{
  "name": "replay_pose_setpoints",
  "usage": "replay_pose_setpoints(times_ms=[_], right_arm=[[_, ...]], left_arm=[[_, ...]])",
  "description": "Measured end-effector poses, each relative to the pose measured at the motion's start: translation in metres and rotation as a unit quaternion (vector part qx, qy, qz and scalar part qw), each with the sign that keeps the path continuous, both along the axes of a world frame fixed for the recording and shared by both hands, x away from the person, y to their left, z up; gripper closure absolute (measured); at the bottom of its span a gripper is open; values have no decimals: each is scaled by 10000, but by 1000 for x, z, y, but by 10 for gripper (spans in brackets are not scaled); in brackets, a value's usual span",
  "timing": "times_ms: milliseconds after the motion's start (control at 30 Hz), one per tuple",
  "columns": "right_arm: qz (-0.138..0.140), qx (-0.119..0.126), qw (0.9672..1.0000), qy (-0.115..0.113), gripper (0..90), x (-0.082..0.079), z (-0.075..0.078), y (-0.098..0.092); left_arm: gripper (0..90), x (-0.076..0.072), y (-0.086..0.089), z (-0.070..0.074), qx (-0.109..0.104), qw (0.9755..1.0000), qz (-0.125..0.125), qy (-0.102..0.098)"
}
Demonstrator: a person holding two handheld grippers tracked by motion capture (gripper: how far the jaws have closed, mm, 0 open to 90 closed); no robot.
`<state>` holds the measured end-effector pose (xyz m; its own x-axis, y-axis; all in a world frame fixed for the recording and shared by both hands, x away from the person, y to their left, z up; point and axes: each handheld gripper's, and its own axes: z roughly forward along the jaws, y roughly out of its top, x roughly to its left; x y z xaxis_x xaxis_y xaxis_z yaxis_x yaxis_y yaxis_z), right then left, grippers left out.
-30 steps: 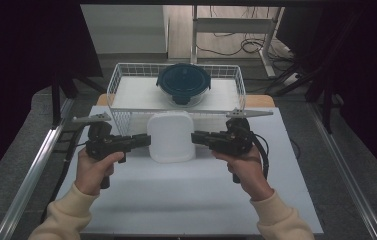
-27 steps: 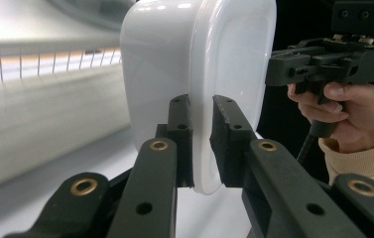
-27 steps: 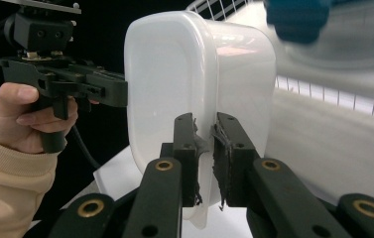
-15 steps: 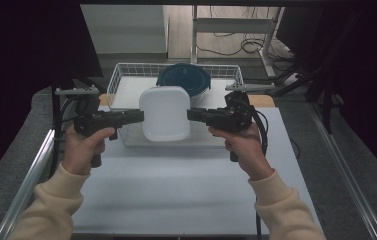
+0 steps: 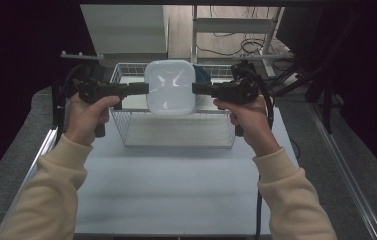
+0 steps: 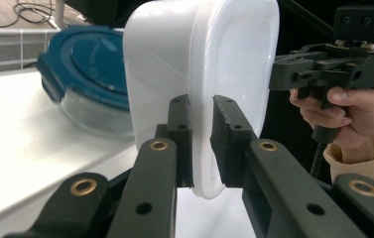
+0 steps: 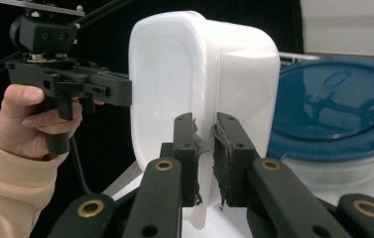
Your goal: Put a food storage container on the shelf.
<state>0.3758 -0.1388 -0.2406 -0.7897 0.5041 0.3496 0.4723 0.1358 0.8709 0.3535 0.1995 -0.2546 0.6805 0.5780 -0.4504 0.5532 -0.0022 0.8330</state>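
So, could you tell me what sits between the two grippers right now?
In the high view, the white container spans the gap between the left gripper and right gripper, each clamped on one rim, above the wire basket.

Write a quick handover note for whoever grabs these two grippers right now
Left gripper: shut on the rim of the white container, at its left side.
Right gripper: shut on the same rim, opposite side.
The container is held in the air above the wire basket, opening toward the person.
A blue-lidded glass bowl sits at the back of the basket.
Done: container picked up with both grippers.
Left: probably lower it into the basket in front of the bowl, then open both.
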Motion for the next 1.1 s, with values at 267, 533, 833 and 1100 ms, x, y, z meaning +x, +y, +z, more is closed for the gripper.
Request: replay_pose_setpoints(times_ms=[267,533,833,1100], right_arm=[[-116,18,9998,159,802,29,18,-5],[-228,142,9986,448,803,56,14,-15],[-360,374,9938,982,773,86,6,-19],[-671,584,9808,1734,731,117,2,-16]], left_arm=[[792,35,-6,16,-10,9998,-50,203],[793,64,-15,15,-19,9992,-70,401],[788,95,-14,10,-393,9957,-21,842],[743,122,-12,0,-855,9859,142,1430]])
